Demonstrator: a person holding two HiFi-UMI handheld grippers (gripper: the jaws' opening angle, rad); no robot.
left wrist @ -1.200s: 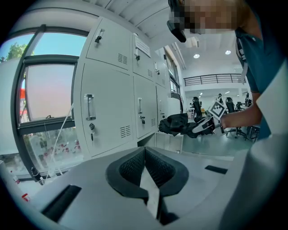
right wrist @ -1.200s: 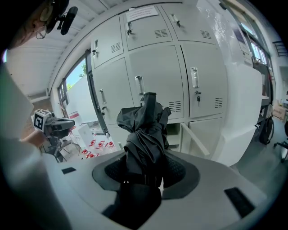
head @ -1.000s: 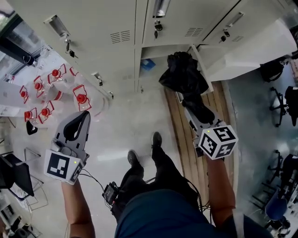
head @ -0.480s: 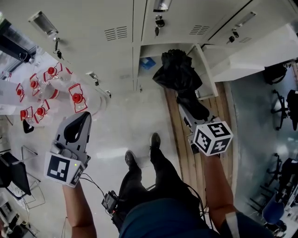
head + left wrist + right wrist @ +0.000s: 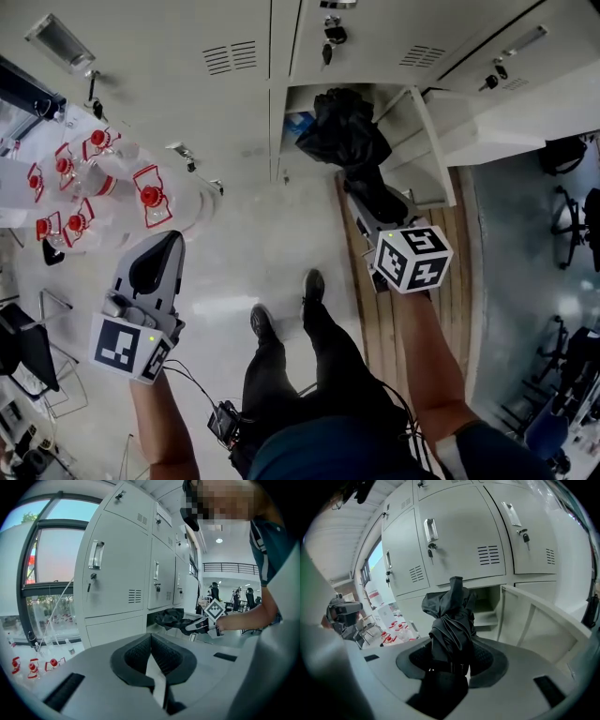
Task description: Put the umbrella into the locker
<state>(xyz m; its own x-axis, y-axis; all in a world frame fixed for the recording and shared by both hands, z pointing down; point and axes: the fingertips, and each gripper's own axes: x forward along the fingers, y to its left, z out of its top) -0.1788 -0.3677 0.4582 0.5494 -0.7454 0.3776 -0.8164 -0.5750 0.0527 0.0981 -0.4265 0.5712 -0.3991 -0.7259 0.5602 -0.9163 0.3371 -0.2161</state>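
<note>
— What is counted here?
— One folded black umbrella [image 5: 451, 620], two grippers, and one locker [image 5: 307, 101] with its door [image 5: 429, 141] swung open.
— Where is the umbrella found?
— It is pinched between the jaws of the right gripper [image 5: 452, 662] and juts ahead of them, its far end at the locker's mouth. The left gripper [image 5: 151, 654], well apart, is pressed together on nothing.
</note>
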